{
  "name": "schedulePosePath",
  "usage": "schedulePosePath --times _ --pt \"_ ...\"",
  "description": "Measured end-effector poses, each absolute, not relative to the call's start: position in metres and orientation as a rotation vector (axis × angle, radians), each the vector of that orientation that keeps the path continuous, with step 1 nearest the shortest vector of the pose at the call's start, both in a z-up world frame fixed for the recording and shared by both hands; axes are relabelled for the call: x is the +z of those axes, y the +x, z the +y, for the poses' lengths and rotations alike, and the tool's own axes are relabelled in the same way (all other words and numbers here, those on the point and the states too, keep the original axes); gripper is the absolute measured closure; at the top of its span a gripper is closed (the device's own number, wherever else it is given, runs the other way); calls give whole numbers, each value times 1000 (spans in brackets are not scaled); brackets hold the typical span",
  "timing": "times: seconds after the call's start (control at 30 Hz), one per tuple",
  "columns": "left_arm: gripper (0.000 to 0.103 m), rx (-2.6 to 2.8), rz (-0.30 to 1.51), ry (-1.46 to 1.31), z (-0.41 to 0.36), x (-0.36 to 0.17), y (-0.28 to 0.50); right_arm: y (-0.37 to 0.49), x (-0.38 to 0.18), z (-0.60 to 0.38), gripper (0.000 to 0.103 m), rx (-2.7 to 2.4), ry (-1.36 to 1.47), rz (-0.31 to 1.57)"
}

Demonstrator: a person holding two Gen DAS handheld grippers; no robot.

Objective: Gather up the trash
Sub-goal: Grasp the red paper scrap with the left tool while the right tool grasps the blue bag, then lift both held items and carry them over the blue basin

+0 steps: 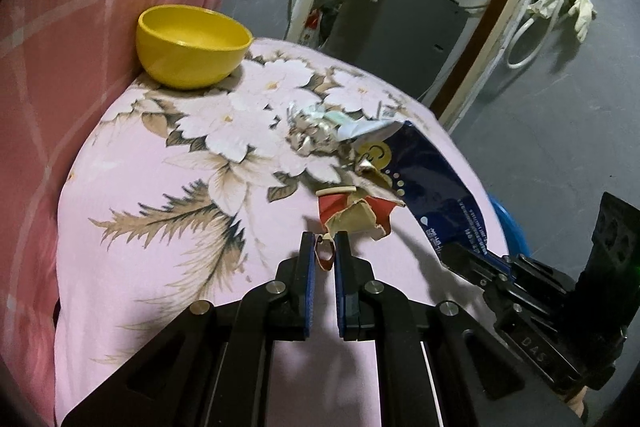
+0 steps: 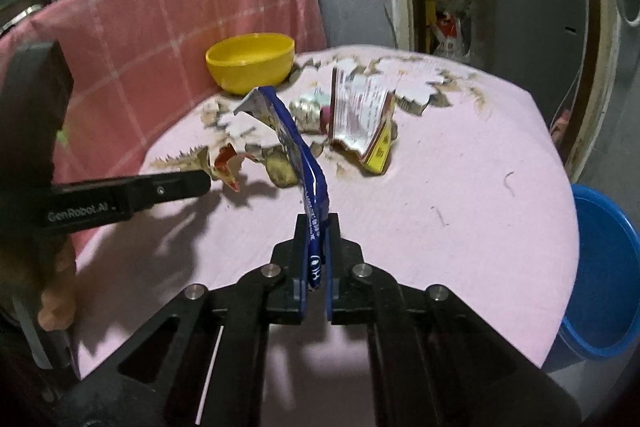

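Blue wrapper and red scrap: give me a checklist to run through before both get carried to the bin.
1. Right tool shut on the blue wrapper: ok, its end is pinched between the pads.
2. Left tool shut on the red scrap: ok, though only a small piece shows between the fingers.
3. Blue wrapper free of the other litter: cannot tell; it arches over the foil ball.
4. Blue tub within sight: ok, beside the table edge, below the cloth.
5. Yellow bowl out of the way: ok, at the far edge.
6. Table cleared: not ok; the printed packet and torn bits remain.
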State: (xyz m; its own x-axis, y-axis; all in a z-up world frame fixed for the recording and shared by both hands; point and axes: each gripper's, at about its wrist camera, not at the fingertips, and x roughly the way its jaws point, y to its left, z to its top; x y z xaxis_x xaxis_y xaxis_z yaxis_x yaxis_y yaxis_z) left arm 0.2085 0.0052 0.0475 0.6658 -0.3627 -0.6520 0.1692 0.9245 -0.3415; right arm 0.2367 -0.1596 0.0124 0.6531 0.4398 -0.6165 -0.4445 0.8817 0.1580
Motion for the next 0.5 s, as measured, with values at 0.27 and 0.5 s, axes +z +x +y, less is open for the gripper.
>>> schedulePosePath --times 0.27,0.5 --pt "96 -333 672 -250 -15 75 201 213 36 -185 71 492 81 530" --pt "96 -388 558 -209 -53 106 198 193 62 -215 70 434 131 378"
